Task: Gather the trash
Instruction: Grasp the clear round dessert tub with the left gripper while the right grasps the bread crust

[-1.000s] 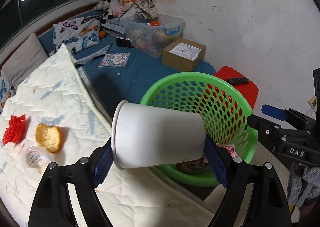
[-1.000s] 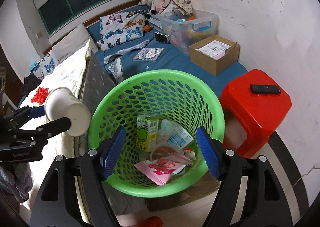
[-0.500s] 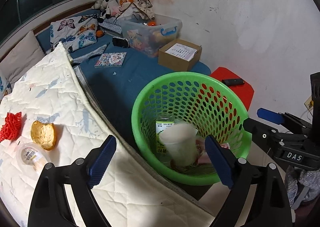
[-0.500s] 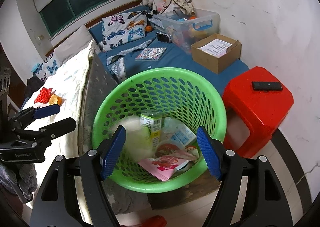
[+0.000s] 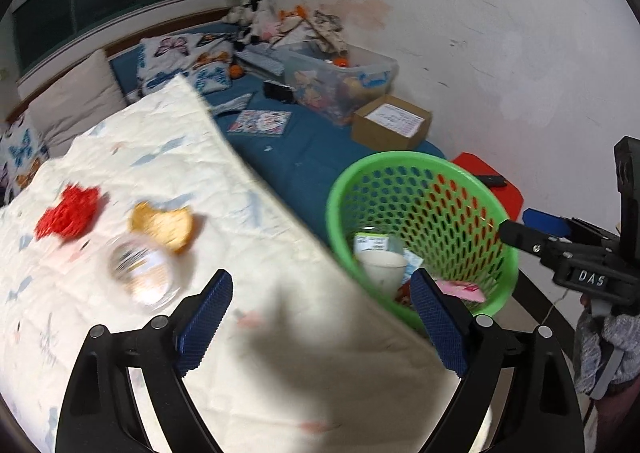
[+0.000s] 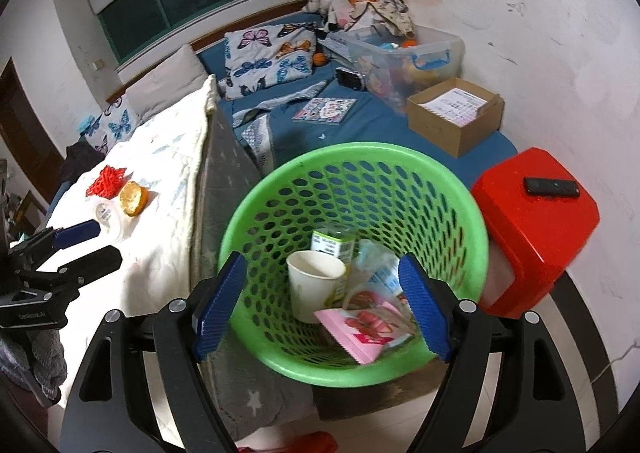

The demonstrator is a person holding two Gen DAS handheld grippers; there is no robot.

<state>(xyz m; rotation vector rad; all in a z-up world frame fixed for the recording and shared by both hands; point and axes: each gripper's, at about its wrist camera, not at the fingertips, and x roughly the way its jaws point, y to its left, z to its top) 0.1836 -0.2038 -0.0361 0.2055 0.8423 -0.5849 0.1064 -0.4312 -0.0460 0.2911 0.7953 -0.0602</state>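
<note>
— How far along is the clean-up?

— Partway, I'd say. The green basket (image 6: 352, 253) already holds a white paper cup (image 6: 316, 285) standing mouth up, a small green carton (image 6: 334, 247) behind it at twelve o'clock, and a pink wrapper (image 6: 368, 329) at about four o'clock from the cup.

— And what's left?

— On the quilt (image 5: 168, 181): a clear plastic tub (image 5: 140, 273), blurred; a bitten piece of bread (image 5: 164, 225) just beside it at one o'clock; a red scrap (image 5: 68, 209) off at ten o'clock.

— Are the tongs carrying anything?

— No. The left tongs (image 5: 320, 321) are spread wide over the quilt with nothing between them, the tub near their left pad. The right tongs (image 6: 320, 305) gape open around the basket's near rim; whether they touch it I can't tell.

— Anything in the way?

— Little. A red stool (image 6: 536, 221) with a remote (image 6: 552, 186) sits at three o'clock of the basket, a cardboard box (image 6: 456, 117) at one o'clock. Nothing lies between the leftover pieces and the basket.
</note>
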